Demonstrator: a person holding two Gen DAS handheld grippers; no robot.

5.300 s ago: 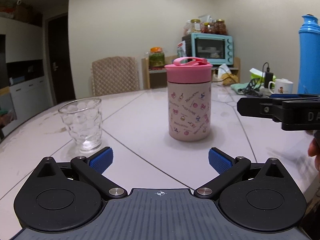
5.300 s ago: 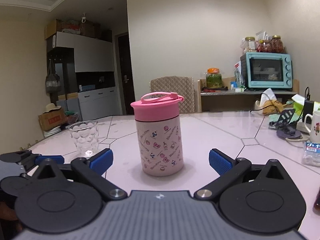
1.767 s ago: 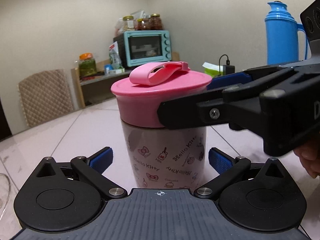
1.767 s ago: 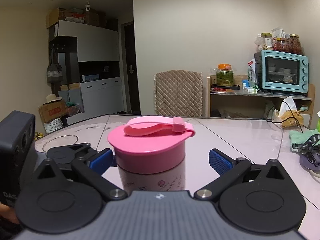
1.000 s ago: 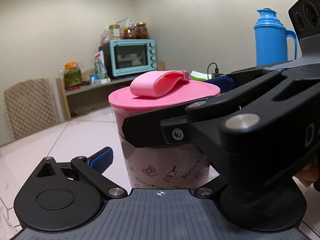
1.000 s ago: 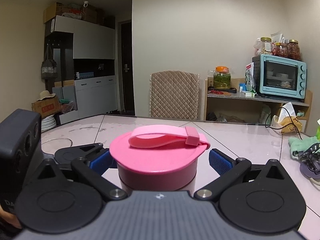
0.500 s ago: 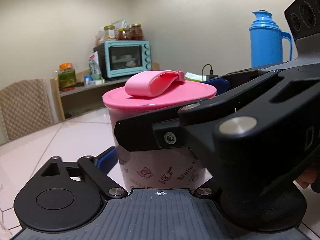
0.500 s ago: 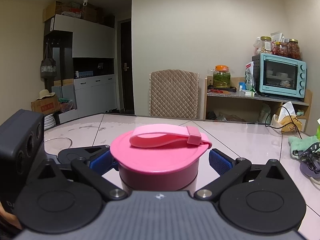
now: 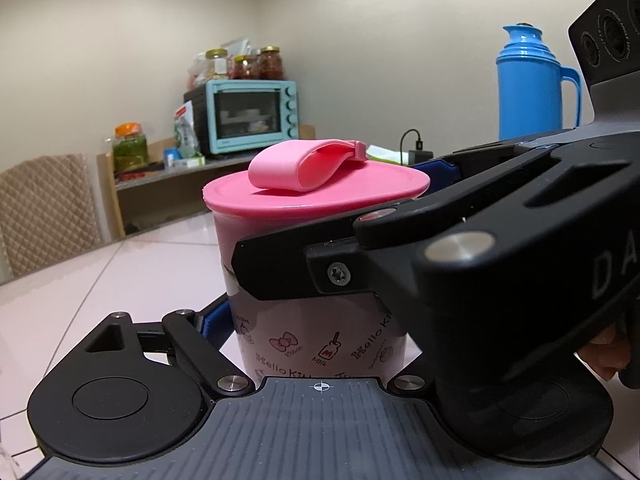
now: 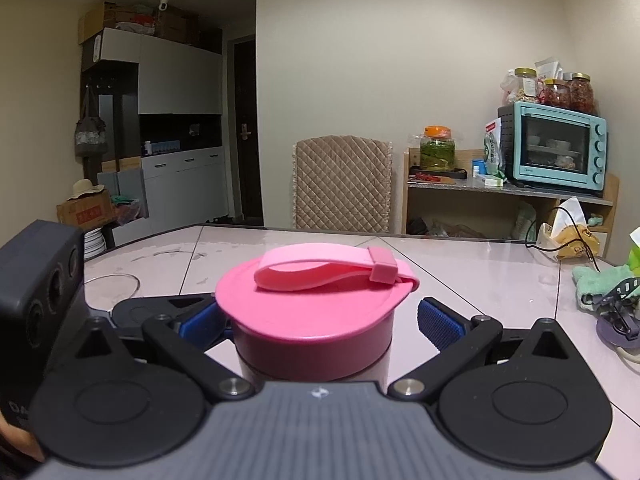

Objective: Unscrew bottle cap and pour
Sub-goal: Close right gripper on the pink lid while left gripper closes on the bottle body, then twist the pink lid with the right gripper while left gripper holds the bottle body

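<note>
Blue pads on my left claw (image 9: 316, 320) sit against the patterned body of the bottle (image 9: 320, 344); the left pad (image 9: 214, 318) touches its side, the right one is hidden behind my other tool, so I read it as clamped on the bottle. My right claw (image 10: 318, 320) straddles the pink cap (image 10: 308, 316) from the other side. Its right pad (image 10: 438, 322) stands just clear of the cap and the left pad (image 10: 200, 320) is close by the rim, so that claw is spread and grips nothing. The cap is on the bottle, its strap (image 10: 332, 270) lying folded across the top. The bottle stands upright on the pale tiled worktop (image 10: 460, 268). In the right view a glass rim (image 10: 112, 280) shows near the left claw. Farther back I see a quilted chair (image 10: 342, 182), a teal oven (image 10: 554, 148) on a shelf, and in the left view a blue flask (image 9: 532, 84).
</note>
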